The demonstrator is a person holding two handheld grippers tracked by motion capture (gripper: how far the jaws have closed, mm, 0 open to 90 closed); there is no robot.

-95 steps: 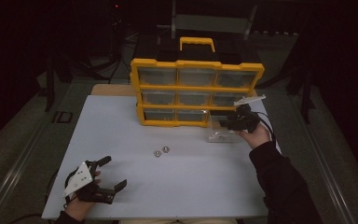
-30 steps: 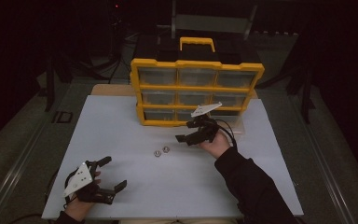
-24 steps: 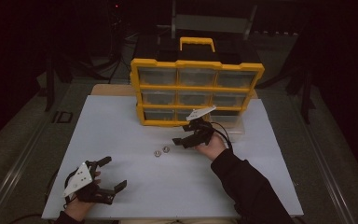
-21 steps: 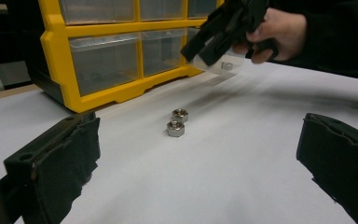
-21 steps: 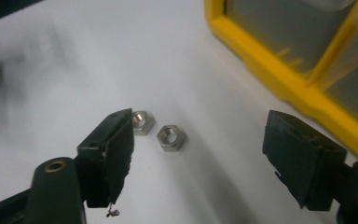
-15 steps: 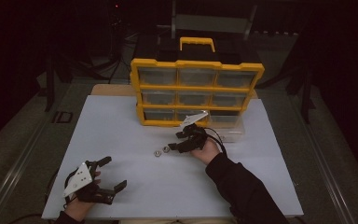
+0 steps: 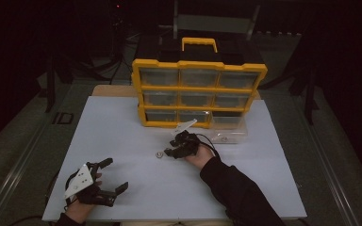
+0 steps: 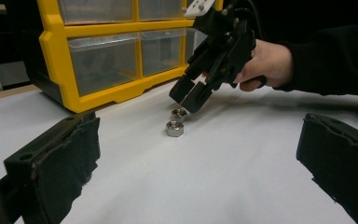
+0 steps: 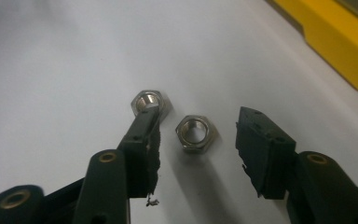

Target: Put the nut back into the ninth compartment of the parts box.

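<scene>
Two steel hex nuts lie side by side on the white table. One nut (image 9: 196,133) sits between the fingers of my right gripper (image 9: 199,122), which is open and low over it. The other nut (image 9: 151,103) lies just past the tip of the left finger (image 9: 142,135). In the high view the right gripper (image 7: 170,151) is at mid-table with a nut (image 7: 159,154) at its tips. The left gripper view shows both nuts (image 8: 174,128) below the right gripper (image 8: 189,99). My left gripper (image 7: 115,174) rests open at the near left corner, holding nothing.
A yellow organizer (image 7: 198,89) with clear drawers stands at the back of the table. A clear drawer (image 7: 226,133) lies pulled out on the table in front of its lower right. The white table top (image 7: 122,132) spreads around the nuts.
My right gripper has moved left from the pulled-out drawer across the table and come down over the two nuts. The left gripper has stayed still.
</scene>
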